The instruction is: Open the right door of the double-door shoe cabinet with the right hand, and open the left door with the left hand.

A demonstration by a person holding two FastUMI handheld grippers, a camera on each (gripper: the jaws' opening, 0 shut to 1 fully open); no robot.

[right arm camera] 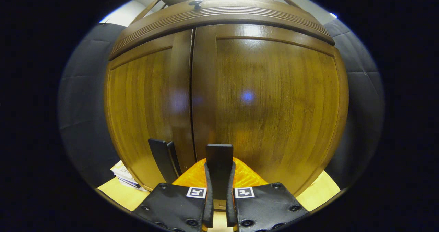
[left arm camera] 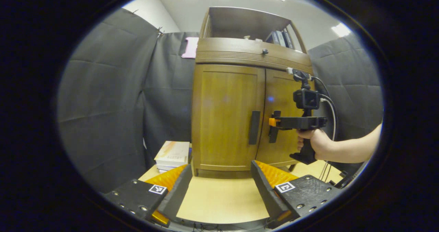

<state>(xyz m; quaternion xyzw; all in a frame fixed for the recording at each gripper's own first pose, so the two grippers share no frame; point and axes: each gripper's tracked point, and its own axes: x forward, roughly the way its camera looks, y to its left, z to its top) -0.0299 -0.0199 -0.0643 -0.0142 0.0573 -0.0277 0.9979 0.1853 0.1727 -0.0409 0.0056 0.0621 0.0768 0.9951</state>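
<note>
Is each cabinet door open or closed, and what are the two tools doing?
Left door: closed, its handle untouched.
Right door: closed.
Right door handle: clamped between the right tool's fingers.
Right tool: shut on the handle.
Left tool: open, away from the cabinet, holding nothing.
Drawer: closed.

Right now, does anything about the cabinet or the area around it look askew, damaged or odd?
Nothing stands out. The shoe cabinet stands upright with both doors closed and flush, and the right gripper has its jaws closed on the right door handle.
</note>
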